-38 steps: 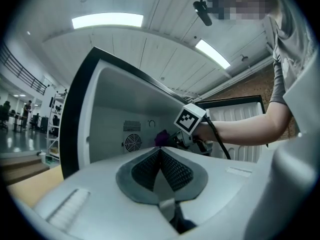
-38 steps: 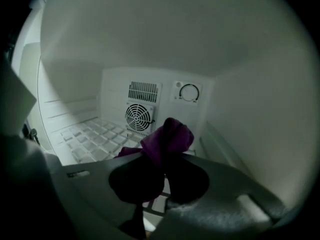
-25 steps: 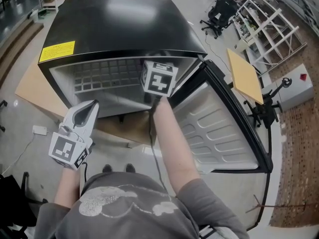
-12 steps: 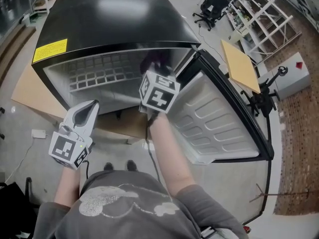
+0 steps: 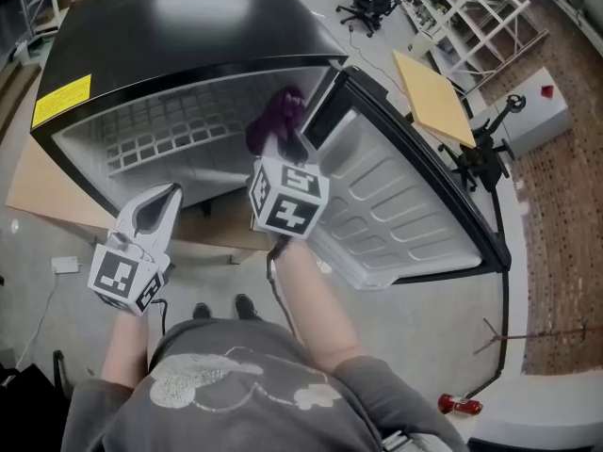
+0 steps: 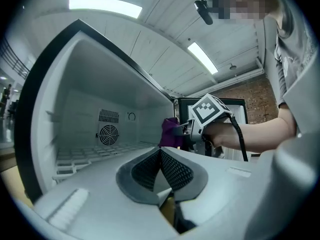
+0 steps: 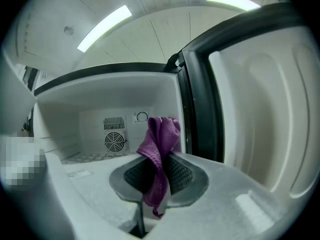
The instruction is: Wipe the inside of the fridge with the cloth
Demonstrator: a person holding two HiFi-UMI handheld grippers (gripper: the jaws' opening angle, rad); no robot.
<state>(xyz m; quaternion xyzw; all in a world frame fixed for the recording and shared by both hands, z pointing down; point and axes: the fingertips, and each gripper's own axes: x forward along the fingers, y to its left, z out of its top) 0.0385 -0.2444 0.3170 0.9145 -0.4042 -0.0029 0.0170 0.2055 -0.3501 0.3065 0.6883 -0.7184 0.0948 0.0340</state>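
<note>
The black fridge [image 5: 188,17] stands with its door [image 5: 396,196] swung wide to the right, baring its white inside [image 7: 95,114]. A crumpled purple cloth [image 5: 275,119] is pinched in my right gripper [image 5: 280,141], held at the fridge's mouth near the hinge side. In the right gripper view the cloth [image 7: 161,144] hangs between the shut pads of that gripper [image 7: 156,176]. My left gripper [image 5: 162,203] hovers lower left, outside the fridge's front edge; its pads meet with nothing between them [image 6: 160,156]. From there the cloth [image 6: 170,133] shows ahead.
A wire shelf [image 5: 160,130] spans the fridge, and a fan grille [image 7: 114,142] sits on its back wall. A wooden board [image 5: 38,191] lies under the fridge. A stand with a yellow panel [image 5: 433,97], a white box [image 5: 542,97] and a red can [image 5: 459,404] are at right.
My right gripper has drawn back out of the fridge toward me, so the purple cloth now shows at the opening. The left gripper has stayed put.
</note>
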